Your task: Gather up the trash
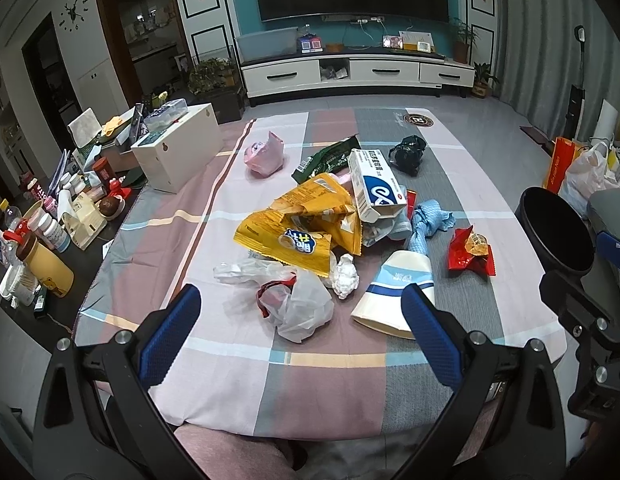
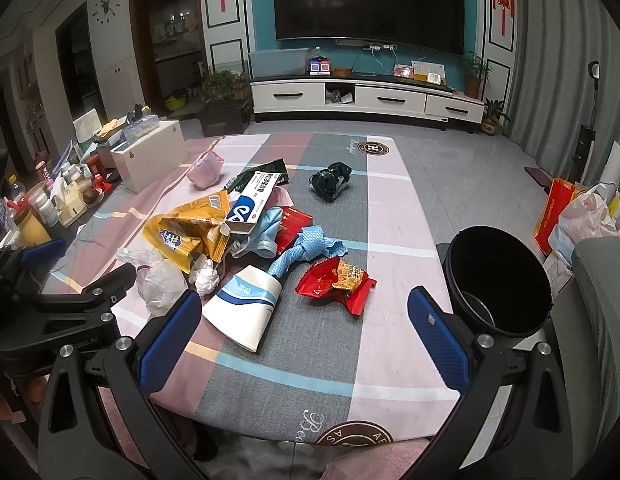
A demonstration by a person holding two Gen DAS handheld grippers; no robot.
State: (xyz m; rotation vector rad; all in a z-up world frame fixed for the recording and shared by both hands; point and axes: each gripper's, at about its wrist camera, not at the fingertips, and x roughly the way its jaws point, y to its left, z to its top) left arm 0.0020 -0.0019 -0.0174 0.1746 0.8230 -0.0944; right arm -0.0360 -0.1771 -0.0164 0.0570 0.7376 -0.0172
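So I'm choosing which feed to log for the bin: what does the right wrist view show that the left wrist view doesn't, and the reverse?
Only the right wrist view looks down into the round black plastic bin and shows its bottom, plus the tablecloth's near round brown emblem. Only the left wrist view shows the tall yellow bear-print cup uncropped by the other hand-held gripper. Both share the yellow crisp bag, the crumpled red snack wrapper and the flattened white-and-blue paper cup, with both hand-held grippers open and empty.

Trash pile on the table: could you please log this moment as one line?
left gripper: open, empty | right gripper: open, empty | trash: on tablecloth | bin: right of table
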